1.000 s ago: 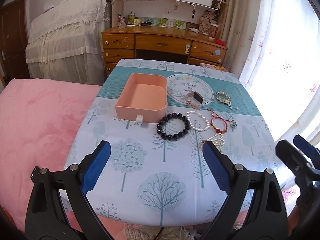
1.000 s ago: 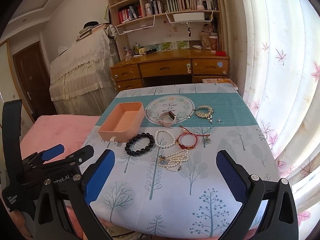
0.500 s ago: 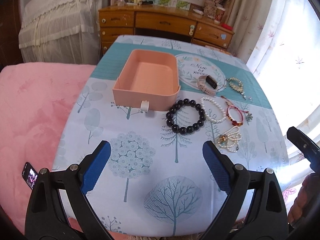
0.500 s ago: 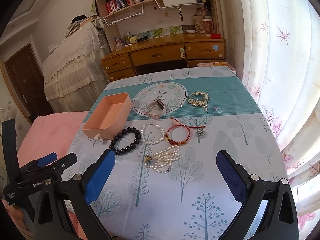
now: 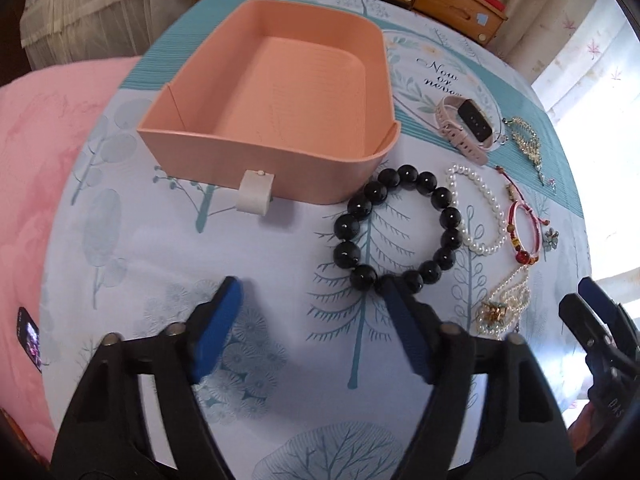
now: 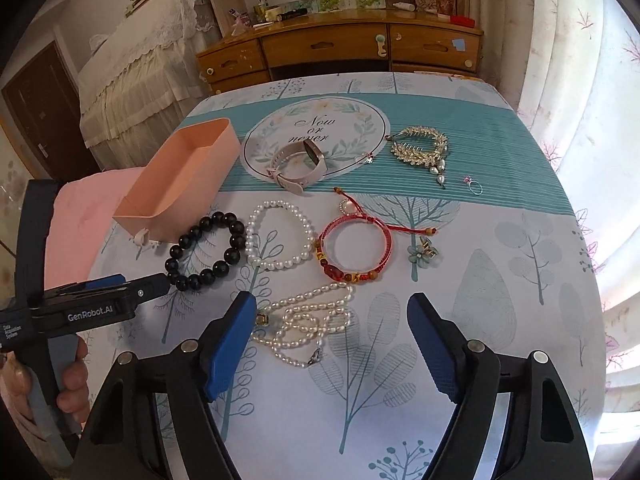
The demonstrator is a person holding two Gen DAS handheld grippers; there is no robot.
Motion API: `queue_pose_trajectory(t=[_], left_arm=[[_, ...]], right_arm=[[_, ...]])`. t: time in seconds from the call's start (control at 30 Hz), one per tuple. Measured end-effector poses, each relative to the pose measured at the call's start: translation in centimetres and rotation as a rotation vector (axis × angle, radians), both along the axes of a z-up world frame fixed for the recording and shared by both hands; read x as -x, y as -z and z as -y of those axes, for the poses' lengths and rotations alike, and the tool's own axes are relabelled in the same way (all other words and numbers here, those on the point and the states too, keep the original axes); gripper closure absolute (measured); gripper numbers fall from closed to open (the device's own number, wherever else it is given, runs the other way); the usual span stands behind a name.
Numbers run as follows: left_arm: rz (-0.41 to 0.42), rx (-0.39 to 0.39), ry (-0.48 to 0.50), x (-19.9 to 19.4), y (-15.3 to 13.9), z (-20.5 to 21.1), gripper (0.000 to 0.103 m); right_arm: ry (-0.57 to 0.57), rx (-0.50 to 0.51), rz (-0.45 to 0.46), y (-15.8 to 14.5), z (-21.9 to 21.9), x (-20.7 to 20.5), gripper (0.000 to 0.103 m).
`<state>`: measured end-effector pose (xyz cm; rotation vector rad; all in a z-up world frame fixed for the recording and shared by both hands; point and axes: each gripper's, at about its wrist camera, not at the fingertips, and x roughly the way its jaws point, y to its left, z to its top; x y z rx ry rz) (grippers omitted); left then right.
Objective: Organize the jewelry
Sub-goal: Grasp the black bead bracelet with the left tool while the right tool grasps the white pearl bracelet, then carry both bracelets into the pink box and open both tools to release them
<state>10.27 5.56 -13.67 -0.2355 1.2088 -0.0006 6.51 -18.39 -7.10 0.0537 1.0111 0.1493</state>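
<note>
Two handheld grippers hover low over a tree-print worktop point(image 6: 520, 280) strewn with jewelry. The left gripper point(image 5: 312, 324) has its blue-padded jaws set well apart and holding nothing; its right fingertip point(image 5: 394, 296) sits at the near edge of the black bead bracelet point(image 5: 396, 228), though contact cannot be confirmed. The right gripper point(image 6: 332, 332) likewise has its jaws spread wide and empty, with a tangled pearl necklace point(image 6: 308, 320) lying between and just beyond the tips, its near left end close to the left pad point(image 6: 232, 344).

Beyond, a row lies across the cloth: the black bracelet point(image 6: 208, 250), a white pearl bracelet point(image 6: 280, 240) touching it, and a red cord bracelet point(image 6: 354, 246) with a small green flower charm point(image 6: 422, 254) beside it. The open pink box point(image 5: 276, 96) stands just behind the black beads, nothing in it, a white tab on its front wall.

Farther off rest a pink-strapped watch point(image 6: 298, 166) on the printed wreath, a gold leaf hair comb point(image 6: 422, 148) and a small ring point(image 6: 474, 186).

Only the right wrist view shows the ring, the wooden desk point(image 6: 340, 48) and the person's fingers on the left tool's handle; only the left shows the box's bare floor.
</note>
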Motion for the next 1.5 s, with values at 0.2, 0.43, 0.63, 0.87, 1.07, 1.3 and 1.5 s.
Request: queue_pose_trajectory(t=[0.2,0.43,0.63,0.87,1.07,1.3,1.5], left_arm=[[0.007,-0.047,0.030,-1.6,0.2,1.5,0.059],[-0.037,-0.110,0.059,-3.7,0.4,3.8,0.065],[-0.038,-0.191,0.126,-5.2,0.7,5.3,0.065],[-0.123,-0.167,0.239,-6.6,0.7,5.3,0.071],[-0.178,-0.194,0.325,-7.6,0.5,6.7,0.091],[-0.179,-0.144,0.313,-7.6,0.0,6.2,0.091],[-0.101,-0.107,0.295,-5.1,-3.6,4.0,0.091]], right_arm=[[-0.030,0.003,-0.011,0.8,-0.5,-1.1,0.023],[-0.106,0.028,0.017,0.5,-2.4,-2.9,0.024],[-0.181,0.006,-0.072,2.2,-3.8,-6.9,0.038],[-0.249,0.043,-0.191,3.9,-4.8,-11.8,0.056],[-0.324,0.128,-0.267,4.9,-6.3,-14.2,0.067],[-0.371,0.197,-0.293,4.7,-7.4,-14.3,0.095],[-0.340,0.155,-0.239,2.5,-7.0,-13.3,0.096]])
